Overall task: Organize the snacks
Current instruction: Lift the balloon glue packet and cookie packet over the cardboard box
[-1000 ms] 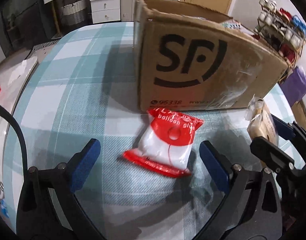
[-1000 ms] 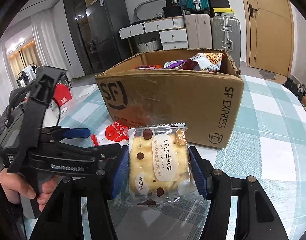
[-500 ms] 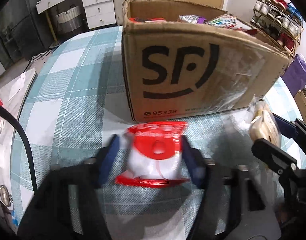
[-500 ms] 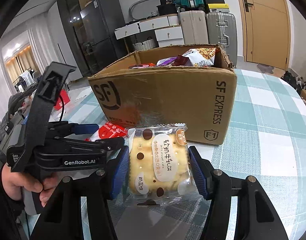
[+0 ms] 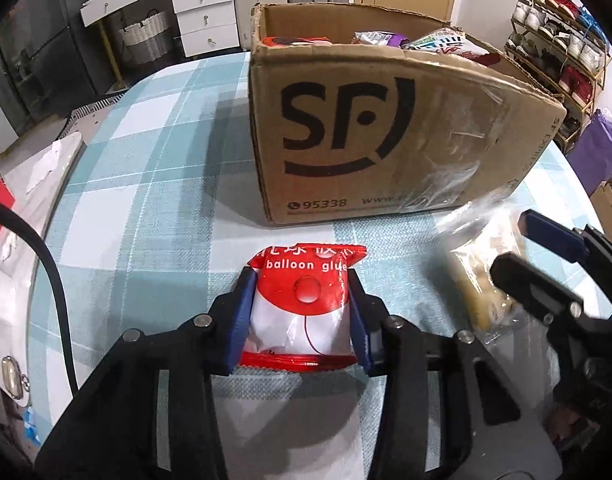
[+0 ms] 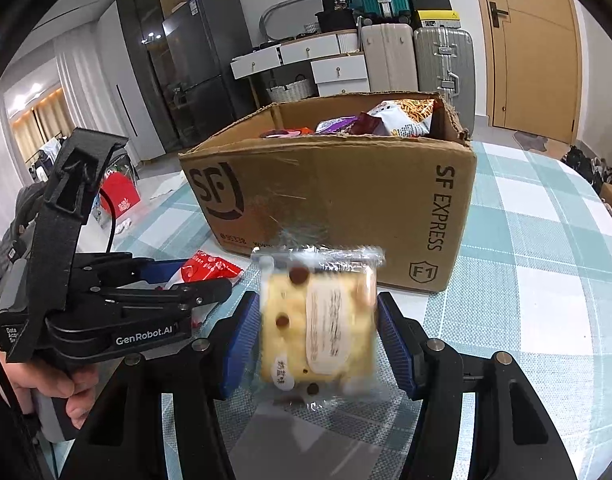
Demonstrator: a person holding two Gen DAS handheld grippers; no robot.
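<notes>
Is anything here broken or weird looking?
Yes: the brown cardboard box has a ragged, torn top corner, and crinkled clear tape on its side. The red balloon glue packet seems odd among snacks.

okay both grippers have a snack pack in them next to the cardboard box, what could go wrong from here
1. The left gripper pinches the red balloon glue packet by its soft sides; the slick pouch could squeeze out on the lift.
2. The right gripper holds the cracker pack, which looks blurred; its loose wrapper may slip.
3. The cardboard box has tall walls and is already piled with snacks; either pack could catch the rim, and the two close grippers could collide.
</notes>
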